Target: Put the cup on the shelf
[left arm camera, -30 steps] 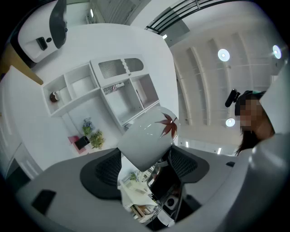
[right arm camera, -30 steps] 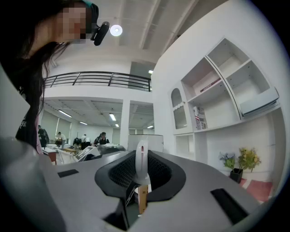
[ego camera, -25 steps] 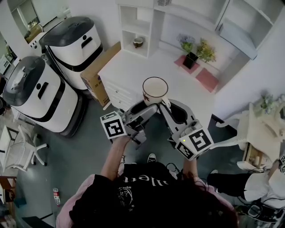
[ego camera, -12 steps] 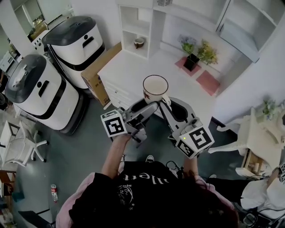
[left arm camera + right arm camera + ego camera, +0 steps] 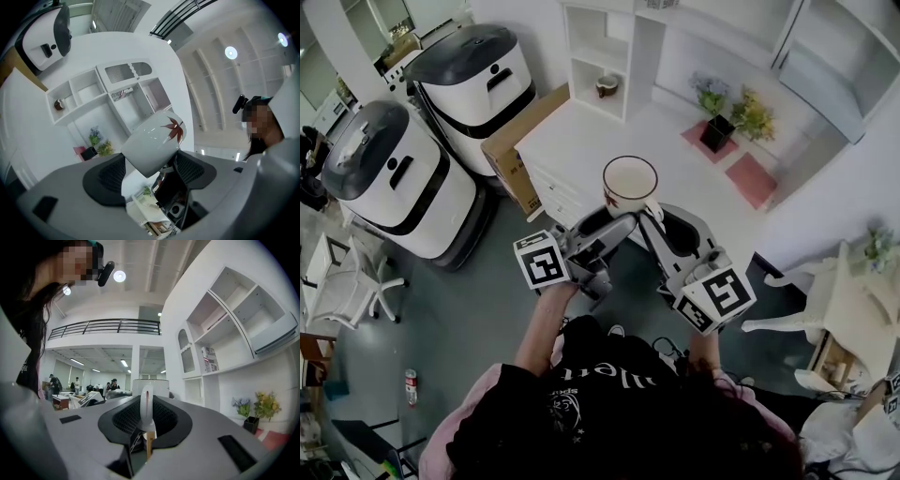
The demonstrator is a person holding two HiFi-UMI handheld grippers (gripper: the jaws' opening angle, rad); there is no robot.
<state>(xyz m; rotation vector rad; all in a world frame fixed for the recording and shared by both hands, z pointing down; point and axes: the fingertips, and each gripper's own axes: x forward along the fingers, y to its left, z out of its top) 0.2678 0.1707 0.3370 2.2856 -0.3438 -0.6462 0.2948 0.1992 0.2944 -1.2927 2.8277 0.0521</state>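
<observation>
Cup [image 5: 630, 184] near counter [image 5: 581, 131] edge: left hand-held gripper [image 5: 617, 223] clasps it, right [image 5: 649, 217] pinches handle [image 5: 146, 405]

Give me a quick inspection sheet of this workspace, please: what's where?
Surface: white cabinet top.
Job's things: white cup with a red leaf, held in the air; white shelf unit behind the cabinet top.
Clutter: potted flowers, pink mats, small object in a shelf cubby.
Grippers: left gripper closed on the cup's body; right gripper closed on its handle.
Cables: nothing seen.
Surroundings: cardboard box, two large white machines, grey floor.
</observation>
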